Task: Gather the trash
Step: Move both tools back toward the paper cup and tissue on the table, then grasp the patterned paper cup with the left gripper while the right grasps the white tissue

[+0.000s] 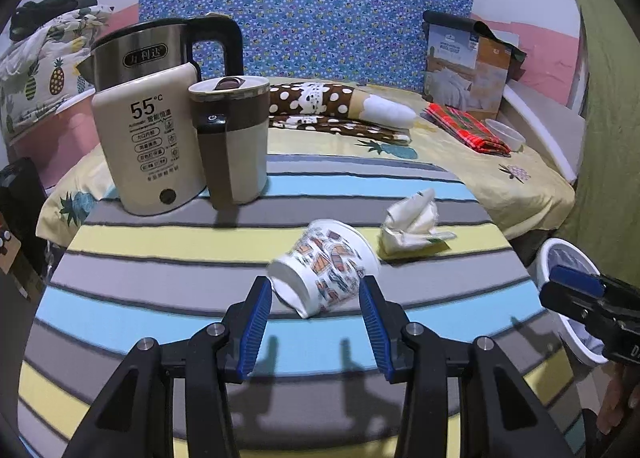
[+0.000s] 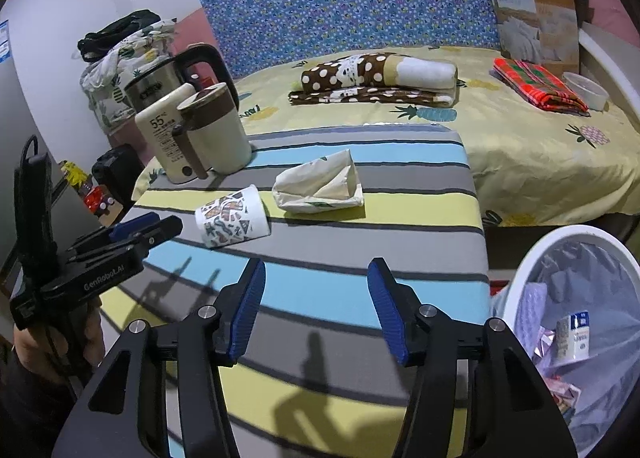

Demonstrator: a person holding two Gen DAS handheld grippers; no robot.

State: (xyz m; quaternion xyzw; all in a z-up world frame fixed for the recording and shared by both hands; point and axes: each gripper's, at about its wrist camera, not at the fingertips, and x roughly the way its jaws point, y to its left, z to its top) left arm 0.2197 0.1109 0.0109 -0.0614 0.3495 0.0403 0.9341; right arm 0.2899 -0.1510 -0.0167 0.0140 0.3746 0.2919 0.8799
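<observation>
Left gripper (image 1: pixel 316 290) is lined up on the paper cup (image 1: pixel 326 274), which lies tipped on its side on the striped table (image 1: pixel 160 298) right at the mouth of the jaws, base end toward the left finger, rim pointing away. Those jaws are spread wide and grip nothing; the cup sits just ahead of the blue pads (image 1: pixel 256 322), not yet between them. So this looks like the approach for a pick: the next move calls for easing forward until the pads flank the cup wall, then closing gently, since thin paper will likely crush or roll. Beyond the cup, off the right jaw, waits the crumpled paper wrapper (image 1: pixel 412 225), probably next. Right gripper (image 2: pixel 316 294) hangs wide open too, empty over bare table, with the lined trash bin (image 2: pixel 520 278) just off its right jaw, some litter already inside. Well ahead of the left jaws stand the cream kettle (image 1: pixel 148 149) and the lidded mug (image 1: pixel 232 141), clear of the path.
</observation>
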